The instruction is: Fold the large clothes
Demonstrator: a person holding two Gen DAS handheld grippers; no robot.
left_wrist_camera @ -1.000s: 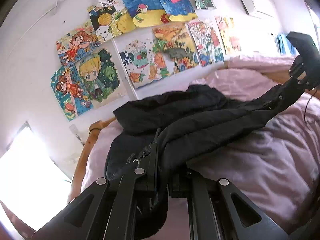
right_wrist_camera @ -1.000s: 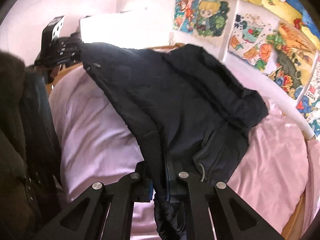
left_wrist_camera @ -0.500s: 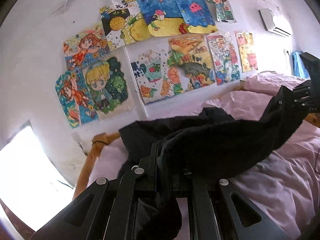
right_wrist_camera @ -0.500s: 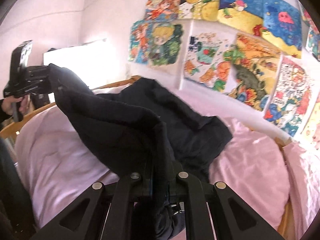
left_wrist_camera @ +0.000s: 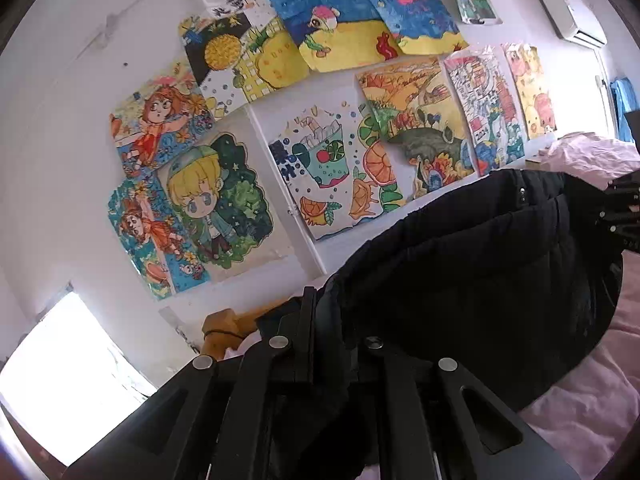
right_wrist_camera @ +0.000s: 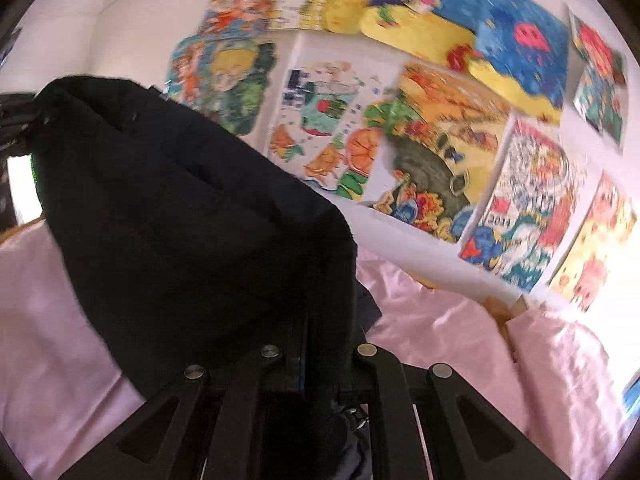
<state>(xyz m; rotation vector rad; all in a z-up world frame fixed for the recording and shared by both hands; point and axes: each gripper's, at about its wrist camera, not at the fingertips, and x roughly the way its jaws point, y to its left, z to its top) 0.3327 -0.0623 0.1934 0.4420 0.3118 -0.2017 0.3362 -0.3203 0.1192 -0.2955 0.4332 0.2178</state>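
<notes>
Pink-sheeted bed point(right_wrist_camera: 460, 344), drawings point(left_wrist_camera: 320, 128) on wall: black padded jacket point(left_wrist_camera: 480, 272) lifted, left gripper point(left_wrist_camera: 336, 320) and right gripper point(right_wrist_camera: 320, 344) each clamped on it.

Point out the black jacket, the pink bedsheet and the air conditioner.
black jacket point(left_wrist_camera: 480, 280): left wrist view, on the padded panel stretched between the grippers.
pink bedsheet point(right_wrist_camera: 460, 320): right wrist view, on a bare stretch beside the jacket.
air conditioner point(left_wrist_camera: 570, 18): left wrist view, on its white casing, high on the wall.
</notes>
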